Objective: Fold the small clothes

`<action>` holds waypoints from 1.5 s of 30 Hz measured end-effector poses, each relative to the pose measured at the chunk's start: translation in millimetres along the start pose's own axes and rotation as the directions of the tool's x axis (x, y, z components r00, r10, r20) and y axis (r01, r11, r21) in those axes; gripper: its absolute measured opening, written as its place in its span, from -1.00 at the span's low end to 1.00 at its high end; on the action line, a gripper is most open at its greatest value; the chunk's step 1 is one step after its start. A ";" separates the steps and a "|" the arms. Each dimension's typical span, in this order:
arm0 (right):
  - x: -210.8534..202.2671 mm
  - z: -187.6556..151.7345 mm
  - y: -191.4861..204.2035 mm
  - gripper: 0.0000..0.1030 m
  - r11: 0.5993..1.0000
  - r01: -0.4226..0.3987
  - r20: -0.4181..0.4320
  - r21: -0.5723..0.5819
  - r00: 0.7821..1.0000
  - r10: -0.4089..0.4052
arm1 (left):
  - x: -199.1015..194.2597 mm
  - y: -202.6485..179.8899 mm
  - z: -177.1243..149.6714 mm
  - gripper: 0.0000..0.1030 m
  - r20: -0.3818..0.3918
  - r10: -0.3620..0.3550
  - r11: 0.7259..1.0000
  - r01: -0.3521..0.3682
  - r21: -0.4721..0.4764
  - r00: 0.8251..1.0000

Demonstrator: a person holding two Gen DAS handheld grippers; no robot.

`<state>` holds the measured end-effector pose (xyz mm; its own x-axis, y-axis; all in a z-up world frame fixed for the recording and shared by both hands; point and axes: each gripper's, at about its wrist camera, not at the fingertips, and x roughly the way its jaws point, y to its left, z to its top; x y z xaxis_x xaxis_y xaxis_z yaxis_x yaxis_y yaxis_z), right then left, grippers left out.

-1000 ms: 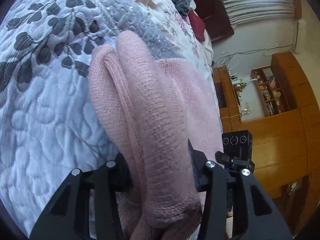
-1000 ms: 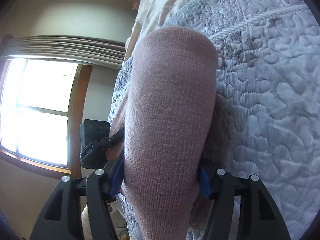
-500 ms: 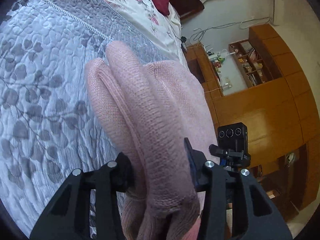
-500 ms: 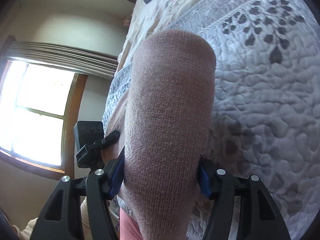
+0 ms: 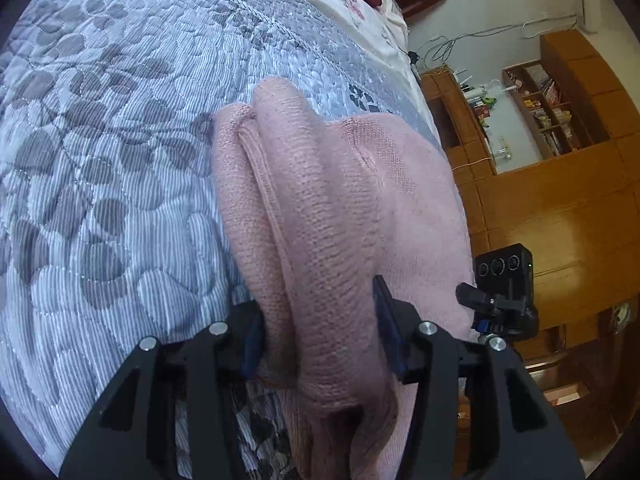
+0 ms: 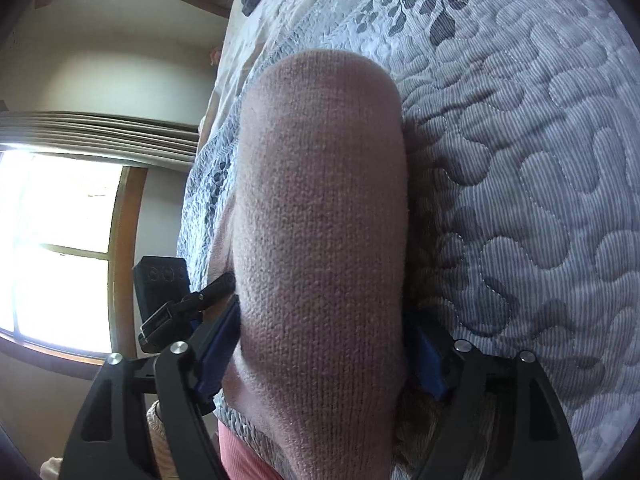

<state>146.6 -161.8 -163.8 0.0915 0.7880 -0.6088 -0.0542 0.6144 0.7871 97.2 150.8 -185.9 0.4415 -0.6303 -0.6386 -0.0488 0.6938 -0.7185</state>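
Quilted bed, both ends gripped
Each hand-held gripper clamps the pink knit; bulky folds at 12 o'clock could slip free.

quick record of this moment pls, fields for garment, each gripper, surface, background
garment: pink knit garment, bunched in folds, held over the quilt
left gripper: jaws shut on the knit
right gripper: jaws shut on the same knit
surface: grey quilt with leaf pattern
background: wooden shelving in left view, bright window in right view
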 end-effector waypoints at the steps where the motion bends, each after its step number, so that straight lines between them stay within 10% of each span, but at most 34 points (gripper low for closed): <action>1: -3.5 -2.9 2.2 0.63 1.000 0.015 -0.001 -0.007 1.000 -0.015 | -3.6 -4.1 0.1 0.10 0.003 0.022 1.000 -0.022 0.001 1.000; 15: -45.8 -87.8 6.6 0.46 0.991 0.103 -0.002 -0.087 0.995 -0.103 | -50.5 -63.2 -91.7 0.29 0.087 0.197 0.963 -0.209 0.171 0.977; 23: -54.1 -114.6 -2.3 0.03 0.975 0.206 -0.019 -0.087 0.978 -0.208 | -35.7 -41.2 -113.5 0.26 0.045 0.301 0.943 -0.304 0.136 0.953; 31: -52.5 -134.3 -22.7 0.01 0.975 0.217 -0.013 -0.042 0.976 -0.218 | -36.0 -25.6 -121.8 0.30 0.046 0.306 0.941 -0.309 0.136 0.951; 36: -39.8 -129.2 17.5 0.29 0.958 0.279 0.045 -0.070 0.960 -0.277 | -49.4 -36.4 -131.2 0.29 0.046 0.330 0.934 -0.333 0.130 0.943; 45: -59.6 -158.8 72.3 0.79 0.854 0.492 0.160 -0.171 0.869 -0.469 | -91.2 -70.7 -156.9 0.55 0.108 0.419 0.892 -0.431 0.136 0.902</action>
<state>-20.7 -158.1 -86.2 0.2641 0.3903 -0.8820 -0.1711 0.9189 0.3554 -80.3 104.6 -120.1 0.4741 -0.2399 -0.8472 -0.1115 0.9381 -0.3280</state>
